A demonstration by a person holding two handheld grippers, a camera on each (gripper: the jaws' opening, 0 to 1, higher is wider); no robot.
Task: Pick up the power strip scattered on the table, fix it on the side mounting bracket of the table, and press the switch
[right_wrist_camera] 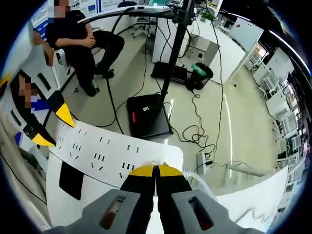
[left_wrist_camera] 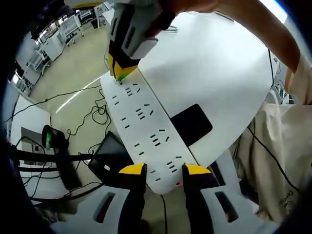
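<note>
Your left gripper [left_wrist_camera: 164, 170] has its two yellow-tipped black jaws spread, one on each long side of the near end of the long white plastic power strip [left_wrist_camera: 144, 134] with rows of dark socket slots. Jaws sit at the strip's edges; firm contact is likely, though the exact touch line is hard to read. A small red dot shows on the strip's end between the tips.

In the left gripper view the strip runs from 6 o'clock up toward 11 o'clock, lying along the curved edge of the white table top [left_wrist_camera: 214, 68]. A flat black rectangular pad [left_wrist_camera: 191, 123] lies on the table just beside the strip, at about 4 o'clock from the view's centre. Your right gripper [left_wrist_camera: 123, 74] meets the strip's far end at 11 o'clock — its yellow tips sit on that end.

In the right gripper view your right gripper [right_wrist_camera: 156, 170] shows its yellow tips pressed together at 6 o'clock, resting at the strip's [right_wrist_camera: 105, 152] near edge; whether a thin lip is pinched between them, you cannot tell. The strip stretches away toward 9 o'clock, where the left gripper's [right_wrist_camera: 51, 127] yellow tips bracket its other end.

Beyond the table edge: a black boxy unit [right_wrist_camera: 147, 116] on the glossy floor at the foot of a black pole [right_wrist_camera: 175, 46], loose black cables [right_wrist_camera: 195, 131], and a seated person in dark clothes [right_wrist_camera: 78, 41] at 11 o'clock.
</note>
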